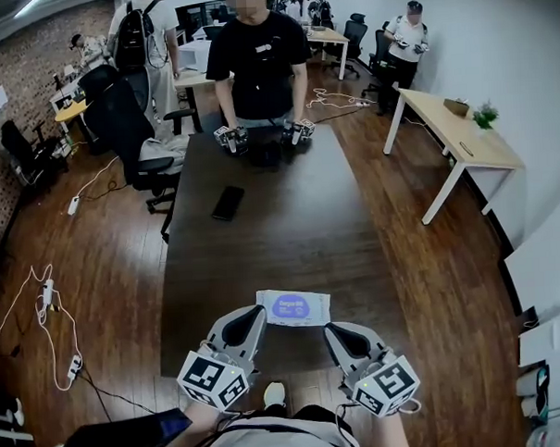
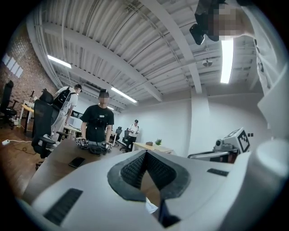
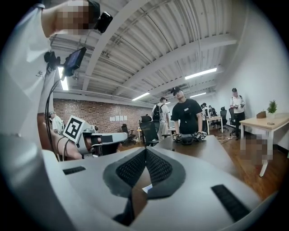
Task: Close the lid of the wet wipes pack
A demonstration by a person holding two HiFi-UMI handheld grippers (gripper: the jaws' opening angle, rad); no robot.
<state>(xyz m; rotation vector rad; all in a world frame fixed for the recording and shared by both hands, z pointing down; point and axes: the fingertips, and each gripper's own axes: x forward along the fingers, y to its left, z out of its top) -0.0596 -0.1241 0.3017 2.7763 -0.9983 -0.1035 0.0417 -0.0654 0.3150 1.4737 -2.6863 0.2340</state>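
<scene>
The wet wipes pack (image 1: 293, 307) is white with a blue oval lid, and it lies flat on the dark table (image 1: 262, 228) close to the near edge. The lid looks flat against the pack. My left gripper (image 1: 256, 313) hangs just left of and nearer than the pack, shut with nothing in it. My right gripper (image 1: 332, 330) is just right of and nearer than the pack, also shut and empty. Neither touches the pack. In the left gripper view the gripper (image 2: 145, 152) has its pads meeting; the right gripper (image 3: 145, 150) shows the same in its own view.
A black phone (image 1: 228, 203) lies mid-table. A person (image 1: 259, 61) stands at the far end holding grippers beside a dark object. A black office chair (image 1: 128, 132) stands left of the table, a light wooden desk (image 1: 461, 136) to the right, and cables (image 1: 52, 311) lie on the floor.
</scene>
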